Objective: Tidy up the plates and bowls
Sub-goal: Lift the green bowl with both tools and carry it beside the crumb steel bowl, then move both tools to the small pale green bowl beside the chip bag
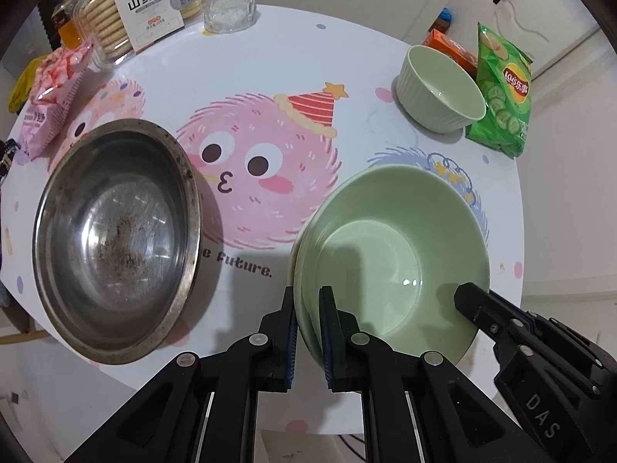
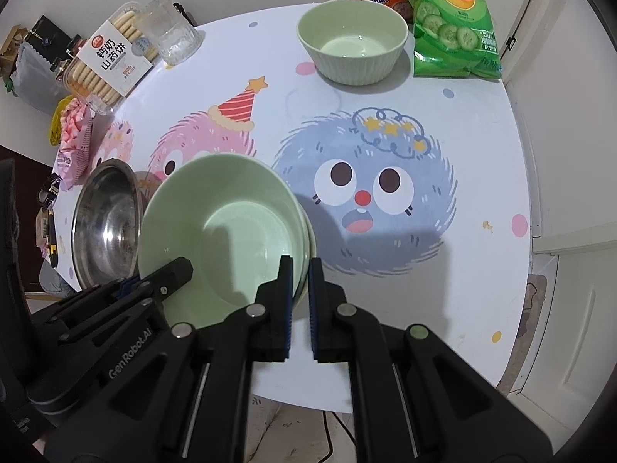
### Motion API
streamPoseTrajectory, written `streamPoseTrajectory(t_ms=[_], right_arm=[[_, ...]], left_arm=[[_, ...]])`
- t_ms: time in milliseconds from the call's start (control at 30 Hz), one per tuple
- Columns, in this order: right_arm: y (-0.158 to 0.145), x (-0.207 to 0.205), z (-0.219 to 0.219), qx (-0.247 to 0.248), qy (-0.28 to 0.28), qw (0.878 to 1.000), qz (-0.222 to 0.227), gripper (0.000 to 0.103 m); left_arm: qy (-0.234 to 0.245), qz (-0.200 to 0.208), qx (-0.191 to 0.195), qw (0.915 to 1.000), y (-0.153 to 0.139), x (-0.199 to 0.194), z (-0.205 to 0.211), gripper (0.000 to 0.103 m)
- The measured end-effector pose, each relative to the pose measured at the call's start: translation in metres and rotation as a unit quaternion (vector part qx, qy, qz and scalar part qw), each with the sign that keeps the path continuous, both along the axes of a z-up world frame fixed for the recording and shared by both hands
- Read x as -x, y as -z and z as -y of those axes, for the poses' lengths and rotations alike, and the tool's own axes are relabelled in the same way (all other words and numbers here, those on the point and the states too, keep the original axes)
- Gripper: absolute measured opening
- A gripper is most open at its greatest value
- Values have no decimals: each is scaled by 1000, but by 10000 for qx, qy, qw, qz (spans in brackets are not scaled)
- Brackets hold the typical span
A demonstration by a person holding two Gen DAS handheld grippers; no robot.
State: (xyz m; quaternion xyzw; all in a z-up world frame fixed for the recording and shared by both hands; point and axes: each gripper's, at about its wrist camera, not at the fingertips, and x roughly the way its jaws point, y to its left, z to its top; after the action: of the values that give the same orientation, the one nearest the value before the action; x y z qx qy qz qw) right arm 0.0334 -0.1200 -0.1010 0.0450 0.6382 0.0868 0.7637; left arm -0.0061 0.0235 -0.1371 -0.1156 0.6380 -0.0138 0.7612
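The left gripper [image 1: 308, 332] is pinching the near-left rim of the wide pale green ceramic bowl [image 1: 389, 254], one finger inside the wall and one outside. The right gripper [image 2: 299, 301] is clamping the opposite, near-right rim of the same bowl in the same way, so both are sharing the load. The bowl seems to be nested in a second pale dish whose edge is showing just under its rim; whether the pair is resting on the round cartoon-printed desk [image 1: 293, 58] or raised off it, I cannot tell. Just left of the bowl, the scuffed stainless steel basin [image 1: 115, 239] is sitting near the desk's front edge. Well beyond, toward the far right, the small ribbed pale green bowl [image 2: 353, 44] is standing beside the green crisp bag [image 2: 451, 19]. Open desk is lying between the held bowl and the ribbed one, so a forward-right carry looks unobstructed.
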Motion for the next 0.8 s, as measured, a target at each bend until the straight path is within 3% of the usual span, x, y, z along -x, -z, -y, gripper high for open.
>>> streamPoseTrajectory(t_ms=[233,500,600,667,800], right_arm=[[4,2,-5,128,-60,9999,26,9],[3,2,-8,193,-97,9998,39,11],[2,3,-9,180,-99,9998,34,11],[1,3,-7,152,-97,9998,59,13],[-5,3,-2,68,-42,9999,153,31]], left_arm=[[131,86,-178,9997,0,0,3,10],[90,65,-82,9999,2,-1,0,20],[99,102,-89,9999,0,-2,0,30],[84,173,-64,9998,-2,-2,-2,43],[15,285,-50,9996,-7,-3,-8,60]])
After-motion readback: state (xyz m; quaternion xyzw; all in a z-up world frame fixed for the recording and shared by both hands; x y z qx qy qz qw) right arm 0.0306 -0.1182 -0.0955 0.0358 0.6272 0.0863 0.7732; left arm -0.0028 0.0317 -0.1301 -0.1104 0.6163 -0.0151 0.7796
